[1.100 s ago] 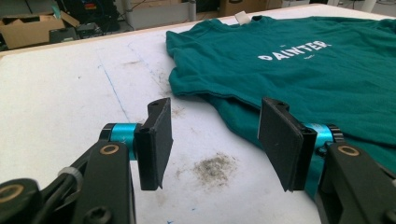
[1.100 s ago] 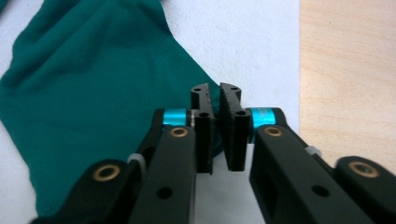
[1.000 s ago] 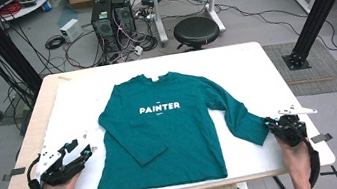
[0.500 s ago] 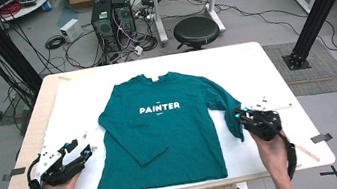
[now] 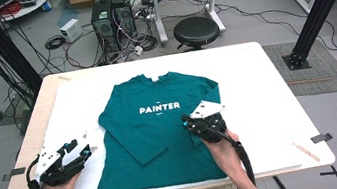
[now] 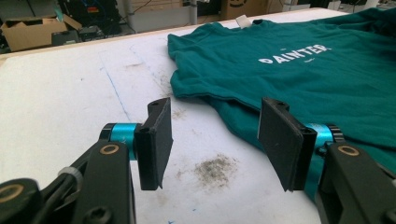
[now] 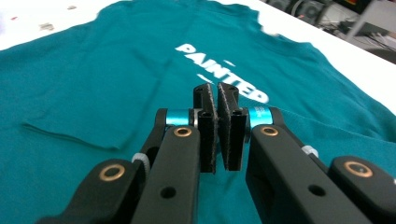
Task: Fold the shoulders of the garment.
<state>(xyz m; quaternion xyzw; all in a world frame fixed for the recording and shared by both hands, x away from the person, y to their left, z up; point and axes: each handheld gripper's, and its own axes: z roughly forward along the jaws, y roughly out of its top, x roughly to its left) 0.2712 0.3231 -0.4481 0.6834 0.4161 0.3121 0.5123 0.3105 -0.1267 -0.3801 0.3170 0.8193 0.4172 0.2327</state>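
The right gripper [image 5: 200,122] hovers over the teal shirt [image 5: 153,127], jaws pressed together; the sleeve it seems to be folding inward trails beneath it, though no cloth shows between the pads. Ahead of it lies the PAINTER print [image 7: 219,70]. The left gripper [image 6: 224,140] rests with jaws apart on the bare tabletop [image 6: 70,93], the shirt's edge just beyond. Judged next: lay the sleeve flat across the chest, then let go.

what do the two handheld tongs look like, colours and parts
Both tongs, left and right, have matte black bodies with brass-coloured pivot pins, anodised blue collars behind flat black rectangular pads, a pale grey three-cornered plate on top, and a black cable trailing back along the forearm. No sleeves show.
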